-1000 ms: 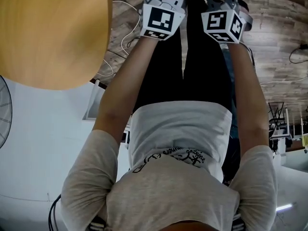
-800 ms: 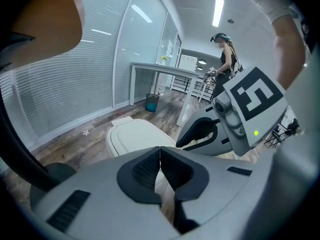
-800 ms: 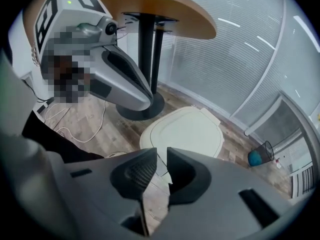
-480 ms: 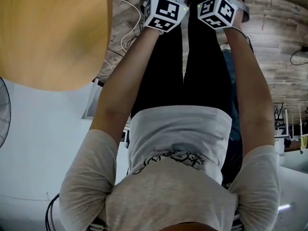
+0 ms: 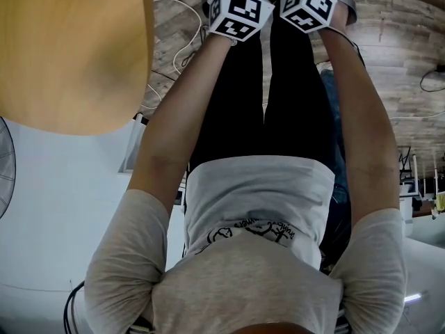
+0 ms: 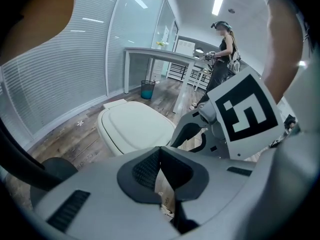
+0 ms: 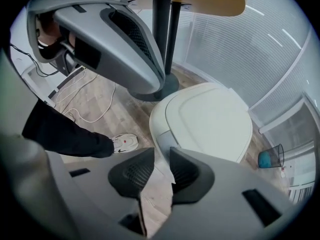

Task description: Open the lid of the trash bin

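Left hand-held gripper [image 6: 160, 152]: jaws together, nothing between.
Right hand-held gripper [image 7: 161, 158]: jaws slightly apart, nothing between.
Trash bin [image 7: 162, 134]: lid [image 7: 215, 121] down, on the floor.

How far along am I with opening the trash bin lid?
Nothing is done yet: the white plastic trash bin stands with its lid flat and closed. In hand: both grippers hang short of it, neither touching; the left gripper has its jaws together, the right gripper shows a narrow gap, both empty. Left: reach the lid and lift it.
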`<state>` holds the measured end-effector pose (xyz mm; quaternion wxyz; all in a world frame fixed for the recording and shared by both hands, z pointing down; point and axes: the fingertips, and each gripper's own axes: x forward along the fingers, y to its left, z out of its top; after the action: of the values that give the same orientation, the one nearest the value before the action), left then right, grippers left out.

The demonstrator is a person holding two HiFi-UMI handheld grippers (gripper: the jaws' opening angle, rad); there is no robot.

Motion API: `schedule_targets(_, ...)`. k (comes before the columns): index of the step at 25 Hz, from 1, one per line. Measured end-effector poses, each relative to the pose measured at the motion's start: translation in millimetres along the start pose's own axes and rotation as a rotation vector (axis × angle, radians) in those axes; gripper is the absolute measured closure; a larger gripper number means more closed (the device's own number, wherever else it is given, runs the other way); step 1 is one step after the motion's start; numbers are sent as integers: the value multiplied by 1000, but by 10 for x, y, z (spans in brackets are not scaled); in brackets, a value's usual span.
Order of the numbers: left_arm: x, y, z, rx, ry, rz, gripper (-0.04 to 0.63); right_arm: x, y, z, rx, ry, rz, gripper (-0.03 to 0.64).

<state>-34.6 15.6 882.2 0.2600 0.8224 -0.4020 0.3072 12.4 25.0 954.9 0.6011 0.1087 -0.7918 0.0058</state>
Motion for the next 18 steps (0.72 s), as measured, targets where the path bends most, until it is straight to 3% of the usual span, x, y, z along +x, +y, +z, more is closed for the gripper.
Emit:
schedule_targets(4, -27, 12, 4, 6, 5, -4, 580, 46, -29, -5, -10, 29, 3, 561)
schedule_targets(8, -65, 35, -12, 3, 8, 1, 580, 72, -12, -4, -37, 43, -5, 560)
schedule_targets(13, -153, 32, 72, -1, -3, 10, 580, -2, -18, 53, -9, 42, 0, 516)
schedule_targets(18, -325, -15, 264, -10, -30, 10, 580, -318, -125, 195, 82, -19, -26, 535)
